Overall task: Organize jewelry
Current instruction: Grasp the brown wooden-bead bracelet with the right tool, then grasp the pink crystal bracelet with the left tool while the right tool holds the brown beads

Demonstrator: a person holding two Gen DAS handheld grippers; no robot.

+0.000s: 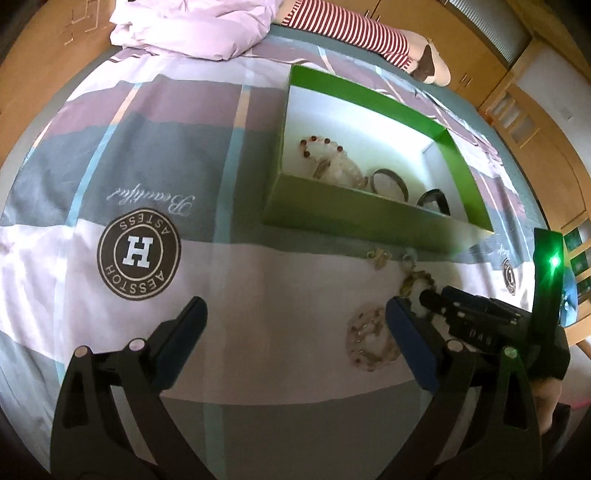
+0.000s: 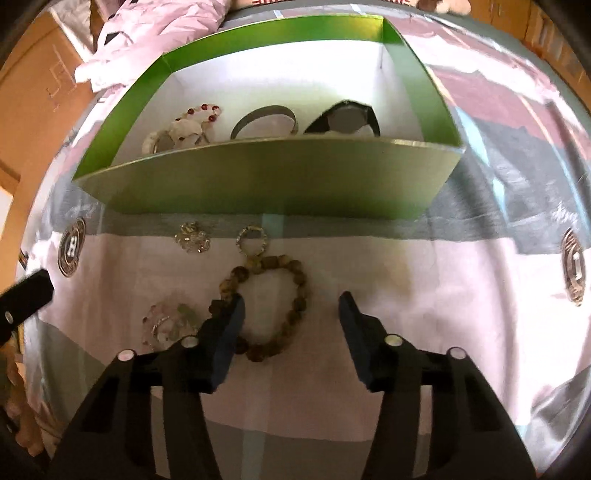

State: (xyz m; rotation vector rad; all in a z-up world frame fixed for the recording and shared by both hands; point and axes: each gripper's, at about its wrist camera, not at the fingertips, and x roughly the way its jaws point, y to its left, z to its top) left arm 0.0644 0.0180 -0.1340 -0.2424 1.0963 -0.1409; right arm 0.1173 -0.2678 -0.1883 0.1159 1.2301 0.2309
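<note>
The right gripper (image 2: pixel 291 314) stands wide open and empty over the patterned bedsheet (image 2: pixel 424 295), its left finger beside a brown wooden-bead bracelet (image 2: pixel 301 291) lying in front of the green cardboard box (image 2: pixel 266 181). The left gripper (image 1: pixel 295 314) is likewise spread wide, holding nothing, near a pale crystal bracelet (image 1: pixel 369 339). Inside the box lie a red-beaded bracelet (image 2: pixel 201 112), a grey bangle (image 2: pixel 264 123) and a black band (image 2: pixel 343 118).

Bedroom; bedsheet (image 1: pixel 221 280), rumpled duvet (image 1: pixel 195 26)
</note>
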